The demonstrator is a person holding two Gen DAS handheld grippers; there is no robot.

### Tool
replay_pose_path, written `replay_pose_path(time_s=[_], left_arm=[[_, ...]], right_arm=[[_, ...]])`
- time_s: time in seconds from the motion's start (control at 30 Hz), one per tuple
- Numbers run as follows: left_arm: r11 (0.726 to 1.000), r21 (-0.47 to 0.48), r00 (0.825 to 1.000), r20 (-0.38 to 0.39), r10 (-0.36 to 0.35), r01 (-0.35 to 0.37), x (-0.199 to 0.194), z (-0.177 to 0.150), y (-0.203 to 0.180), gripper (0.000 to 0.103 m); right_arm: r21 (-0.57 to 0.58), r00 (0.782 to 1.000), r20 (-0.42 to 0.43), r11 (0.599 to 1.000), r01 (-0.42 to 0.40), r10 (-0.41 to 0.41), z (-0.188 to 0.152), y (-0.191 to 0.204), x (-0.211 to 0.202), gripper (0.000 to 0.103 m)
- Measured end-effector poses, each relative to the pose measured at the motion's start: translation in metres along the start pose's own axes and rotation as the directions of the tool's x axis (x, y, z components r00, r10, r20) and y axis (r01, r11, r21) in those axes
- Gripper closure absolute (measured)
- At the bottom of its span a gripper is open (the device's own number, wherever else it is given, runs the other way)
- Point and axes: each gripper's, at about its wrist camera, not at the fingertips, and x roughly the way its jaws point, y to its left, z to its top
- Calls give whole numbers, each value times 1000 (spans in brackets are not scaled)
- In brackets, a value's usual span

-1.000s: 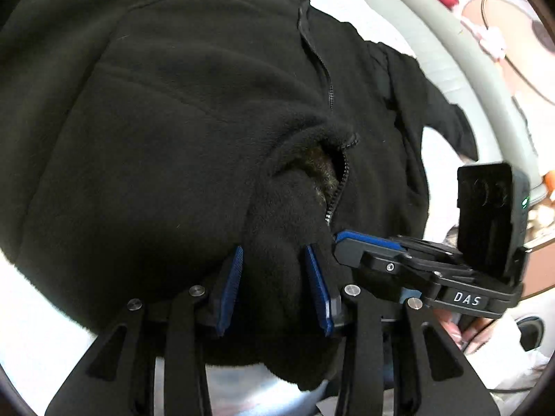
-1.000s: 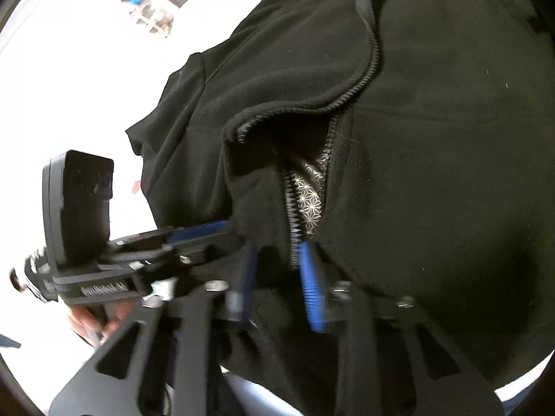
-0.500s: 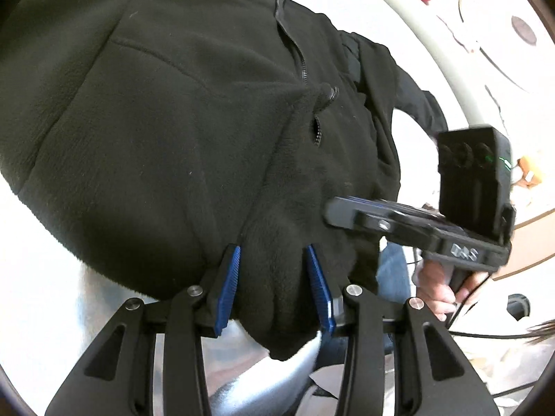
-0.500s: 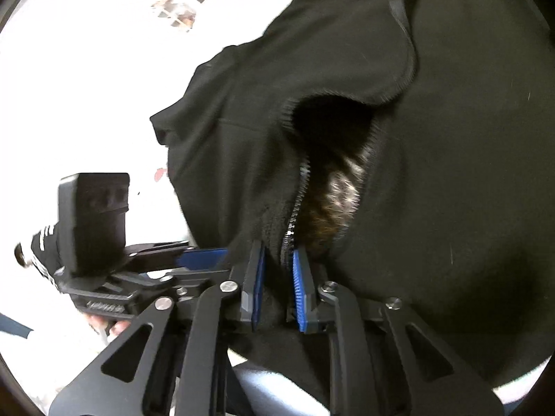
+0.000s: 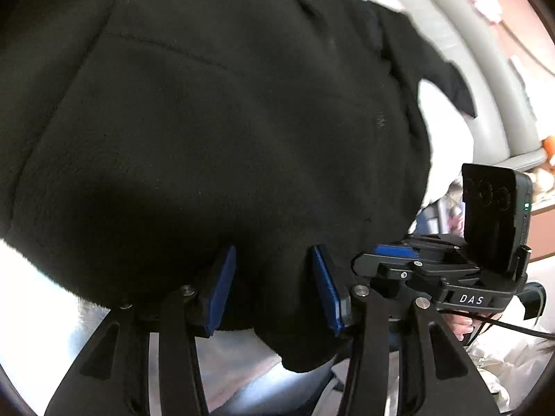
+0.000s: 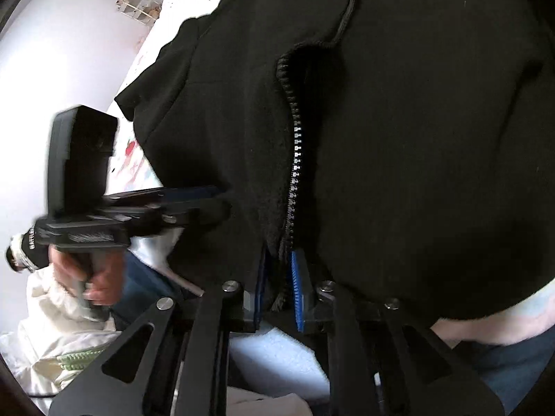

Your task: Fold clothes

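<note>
The black fleece jacket (image 5: pixel 222 131) is lifted off the white bed (image 5: pixel 447 138), bunched and draped in front of both cameras, with one sleeve (image 5: pixel 451 83) trailing toward the bed's far edge. The left tool (image 5: pixel 274 287) pinches a thick wad of hem between its blue pads, and the right tool (image 6: pixel 279 287) is pressed nearly together on the zipper (image 6: pixel 295 159) edge. No fold shows yet (the front gapes open at the zip), so I judge the folding barely begun: laying flat, sleeves and halving remain.
</note>
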Motion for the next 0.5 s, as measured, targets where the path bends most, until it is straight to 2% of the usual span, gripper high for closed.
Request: replay_pose_path(time_s=[0.13, 0.27, 0.33, 0.47, 0.5], left_arm=[[998, -24, 996, 67, -60, 61, -19, -10, 6, 55], [989, -14, 982, 124, -142, 145, -33, -31, 8, 55], [987, -9, 978, 131, -160, 162, -34, -40, 5, 54], [991, 2, 985, 106, -133, 133, -34, -58, 0, 50], [992, 4, 987, 103, -125, 126, -36, -59, -1, 46]], right_arm=[[-30, 995, 103, 999, 19, -16, -1, 5, -32, 80], [27, 987, 163, 1000, -1, -3, -11, -9, -52, 79], [67, 985, 174, 998, -23, 11, -18, -15, -55, 79], [97, 983, 180, 994, -39, 21, -31, -8, -55, 79], [91, 984, 175, 995, -31, 15, -36, -10, -60, 76]])
